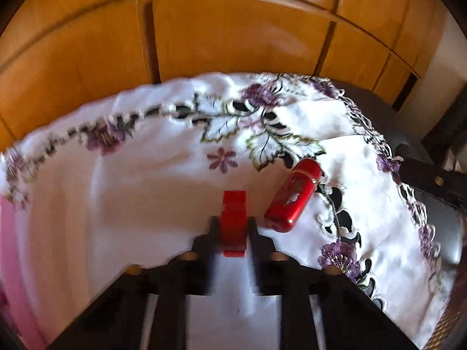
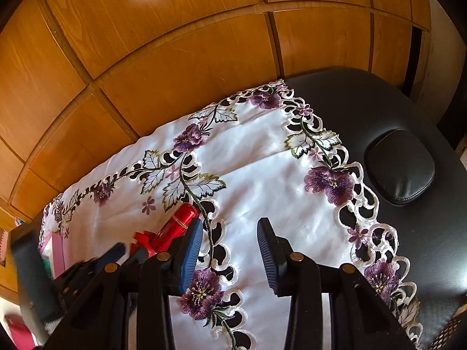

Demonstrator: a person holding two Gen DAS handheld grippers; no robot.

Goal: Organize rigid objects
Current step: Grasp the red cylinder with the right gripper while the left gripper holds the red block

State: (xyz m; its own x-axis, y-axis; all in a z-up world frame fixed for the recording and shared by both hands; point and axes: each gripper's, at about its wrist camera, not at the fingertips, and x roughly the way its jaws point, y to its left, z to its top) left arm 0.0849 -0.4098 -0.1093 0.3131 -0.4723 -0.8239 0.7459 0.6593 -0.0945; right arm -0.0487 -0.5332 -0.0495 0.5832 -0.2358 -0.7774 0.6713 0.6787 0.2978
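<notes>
Left wrist view: the left gripper has its jaws clamped on a small red block over the white embroidered cloth — a red cylindrical case lies just beside it. Right wrist view: the right gripper hangs above the cloth, jaws partly apart, nothing between them.

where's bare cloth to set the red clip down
Free: plain white cloth left of the left gripper, up to the pink box; also the white strip ahead of the right gripper, between the embroidered borders. Crowded: right of the red clip, where the red case lies.
</notes>
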